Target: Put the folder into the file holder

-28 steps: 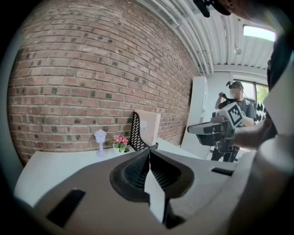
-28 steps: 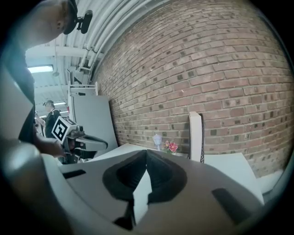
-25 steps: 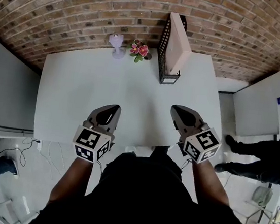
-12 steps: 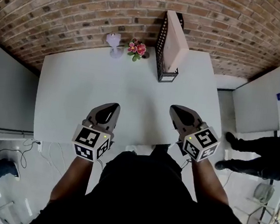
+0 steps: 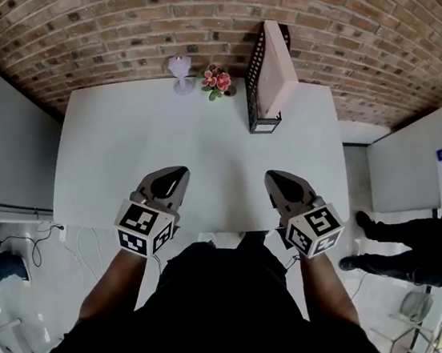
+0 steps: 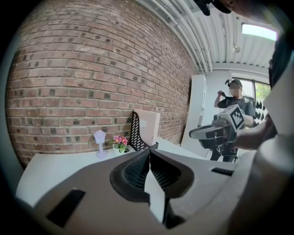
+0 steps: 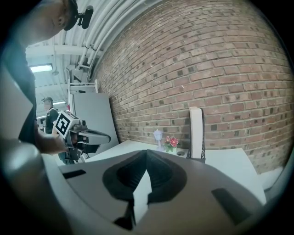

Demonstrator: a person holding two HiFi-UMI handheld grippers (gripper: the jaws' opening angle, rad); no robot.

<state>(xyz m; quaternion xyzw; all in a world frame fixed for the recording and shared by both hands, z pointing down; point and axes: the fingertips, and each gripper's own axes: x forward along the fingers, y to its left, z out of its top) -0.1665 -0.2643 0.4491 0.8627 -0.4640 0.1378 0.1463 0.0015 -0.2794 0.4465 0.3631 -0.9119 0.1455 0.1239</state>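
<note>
A pale folder (image 5: 278, 70) stands upright inside the black mesh file holder (image 5: 258, 76) at the far edge of the white table (image 5: 119, 150). It also shows in the left gripper view as the folder (image 6: 150, 126) in the holder (image 6: 136, 135), and in the right gripper view as the folder (image 7: 196, 131). My left gripper (image 5: 174, 175) hovers over the near left of the table, jaws shut and empty. My right gripper (image 5: 279, 179) hovers over the near right, jaws shut with nothing between them. Both are well short of the holder.
A small white lamp ornament (image 5: 181, 70) and a pot of pink flowers (image 5: 218, 79) stand by the brick wall left of the holder. A person's legs (image 5: 407, 236) are on the floor to the right. Another person (image 6: 233, 94) stands in the background.
The right gripper has drifted slightly toward the near edge; the left gripper stays where it was. The folder and holder have not moved.
</note>
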